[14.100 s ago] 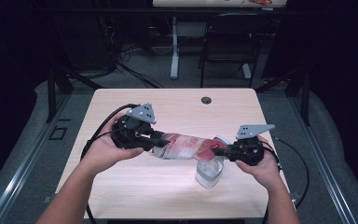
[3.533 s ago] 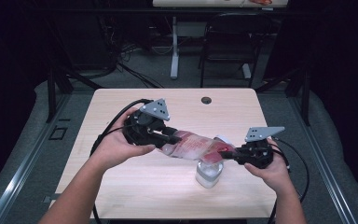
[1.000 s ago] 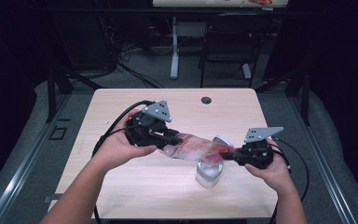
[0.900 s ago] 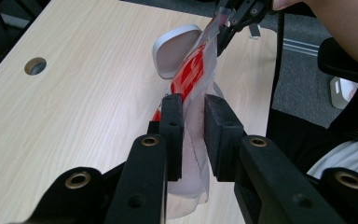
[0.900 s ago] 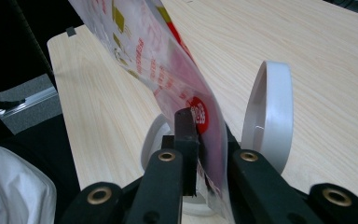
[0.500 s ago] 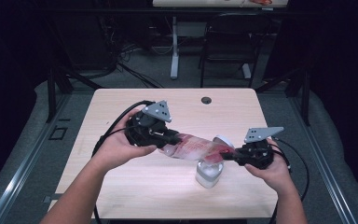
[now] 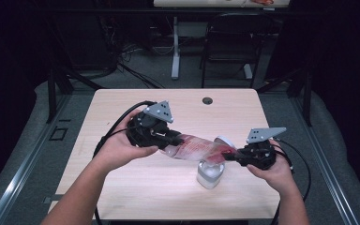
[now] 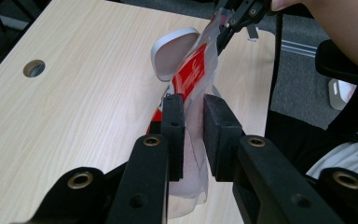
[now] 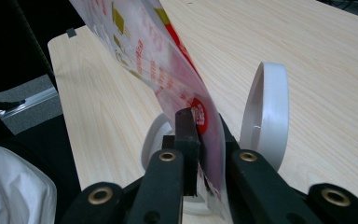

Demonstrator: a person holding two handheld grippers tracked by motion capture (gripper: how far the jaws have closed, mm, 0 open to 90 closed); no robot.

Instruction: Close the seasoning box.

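While pinched at both ends, spans the gap between two hands as a slack bridge: a red-and-white plastic pouch (image 7: 199,147), held clear of the tabletop (image 7: 243,108).

Closest in, in the left gripper view: left hand-held gripper (image 8: 193,109) clenched on the pale, clear end of the pouch, pads pressing the film from both sides. Just past those pads, a band of red print. Farther out along the film, right hand-held gripper (image 7: 236,157) clamped on the opposite, red-printed corner. Directly beneath that right hand-held gripper, a small white tub (image 7: 210,173) on the tabletop; just beyond it, the tub's round white lid (image 9: 265,112), flipped up on edge and open.

Reads as the emptying step: pouch brought over the open tub, low corner aimed at the mouth. Probably calls next for raising the left end so the contents slide toward the right-hand corner, while keeping that corner over the tub and off the upright lid. Cannot tell whether the corner is already cut or torn open.

On the film, red lettering with yellow marks and a red round badge near the right-hand pads; too blurred and slanted to read, so no brand made out. Nothing written on tub or lid.
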